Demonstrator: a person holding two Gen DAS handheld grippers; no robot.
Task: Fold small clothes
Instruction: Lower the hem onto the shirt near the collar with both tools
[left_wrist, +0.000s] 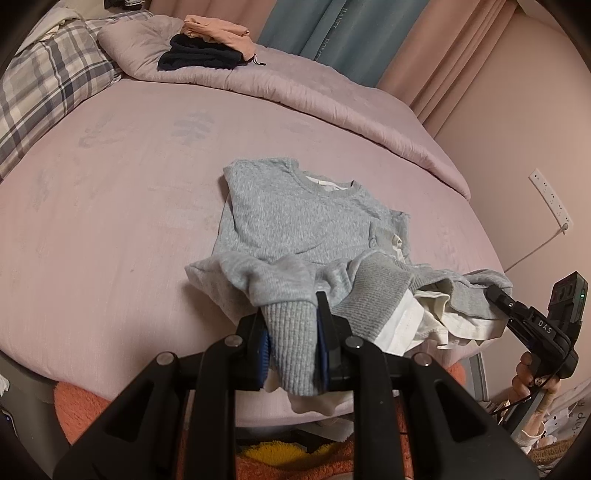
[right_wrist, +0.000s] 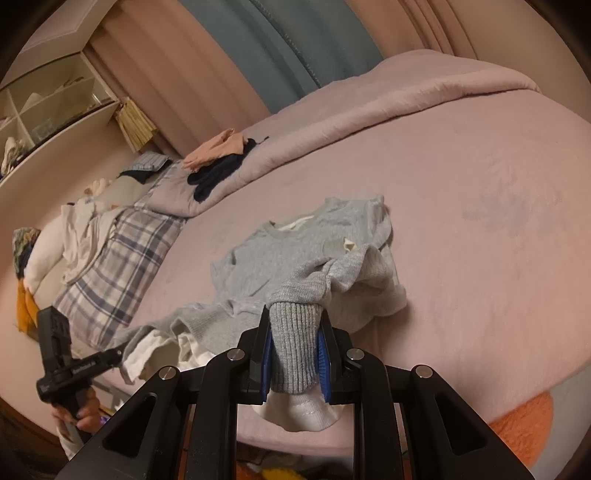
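A small grey sweater (left_wrist: 295, 218) with a white inner layer lies on the pink bed (left_wrist: 110, 221), its neck pointing away from me. Its near edge is lifted off the sheet and bunched. My left gripper (left_wrist: 290, 306) is shut on a ribbed grey cuff (left_wrist: 291, 339) at that edge. My right gripper (left_wrist: 493, 293), held by a hand at the far right, pinches the other end of the hem. In the right wrist view the right gripper (right_wrist: 294, 314) is shut on a ribbed grey cuff (right_wrist: 293, 343) of the sweater (right_wrist: 288, 251). The left gripper (right_wrist: 120, 349) holds the hem at the left.
A folded pink duvet (left_wrist: 332, 99) runs along the far side, with a pile of dark and peach clothes (left_wrist: 210, 48) on it. A plaid pillow (left_wrist: 48, 85) lies at the left. A socket strip (left_wrist: 550, 199) hangs on the right wall. An orange rug (right_wrist: 524, 424) lies below the bed edge.
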